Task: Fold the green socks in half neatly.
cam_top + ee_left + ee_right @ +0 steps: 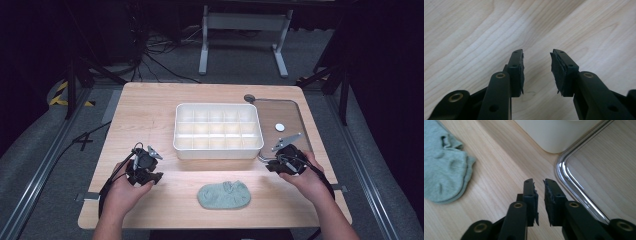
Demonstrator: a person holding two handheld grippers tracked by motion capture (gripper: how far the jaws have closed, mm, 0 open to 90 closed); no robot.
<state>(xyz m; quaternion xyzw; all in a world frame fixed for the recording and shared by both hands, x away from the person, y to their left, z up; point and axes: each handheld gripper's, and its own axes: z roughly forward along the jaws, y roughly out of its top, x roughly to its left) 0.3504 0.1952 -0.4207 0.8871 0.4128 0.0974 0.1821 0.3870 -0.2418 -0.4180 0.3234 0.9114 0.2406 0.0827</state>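
Note:
My left gripper (148, 171) is held low over bare wood at the front left of the table. In the left gripper view it (537, 56) is open, with nothing between its jaws. My right gripper (278, 164) sits at the front right, by the near corner of a white compartment box (217, 131). Its jaws (539, 183) stand a narrow gap apart over the wood and hold nothing. A grey-green sock (223, 195) lies crumpled near the front edge between the two hands. It appears as the sock (444, 170) at the left of the right gripper view.
A clear flat lid (287, 112) with a shiny rim (564, 177) lies right of the box, with a small white disc (280, 127) on it. The box corner (556, 135) is just ahead of the right gripper. The wooden table (145, 110) ends close behind both hands.

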